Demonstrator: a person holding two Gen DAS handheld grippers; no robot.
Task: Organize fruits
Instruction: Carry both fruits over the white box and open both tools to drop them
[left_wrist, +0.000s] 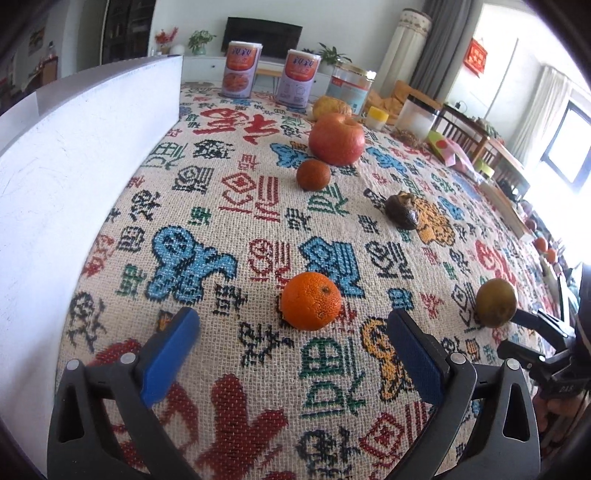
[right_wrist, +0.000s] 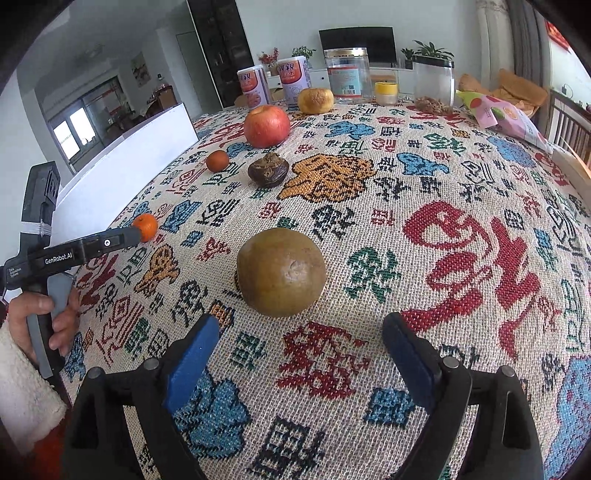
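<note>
Fruits lie on a patterned cloth. A bright orange tangerine (left_wrist: 310, 305) sits just ahead of my open, empty left gripper (left_wrist: 293, 328). A brown-green round fruit (right_wrist: 281, 272) lies just ahead of my open, empty right gripper (right_wrist: 301, 332); it also shows in the left wrist view (left_wrist: 496, 302). Farther back are a red apple (left_wrist: 337, 138), a small dark orange (left_wrist: 313, 175), a dark wrinkled fruit (left_wrist: 402, 210) and a yellow-orange fruit (left_wrist: 331, 107). In the right wrist view these are the apple (right_wrist: 266, 125), small orange (right_wrist: 217, 161), wrinkled fruit (right_wrist: 268, 170), yellow fruit (right_wrist: 315, 100) and tangerine (right_wrist: 146, 227).
A white box (left_wrist: 74, 177) stands along the table's left side. Two purple cans (left_wrist: 242, 70), a clear jar (left_wrist: 350, 88), a yellow-lidded cup (left_wrist: 377, 117) and a plastic canister (left_wrist: 419, 117) line the far edge. A snack bag (right_wrist: 506, 118) lies far right.
</note>
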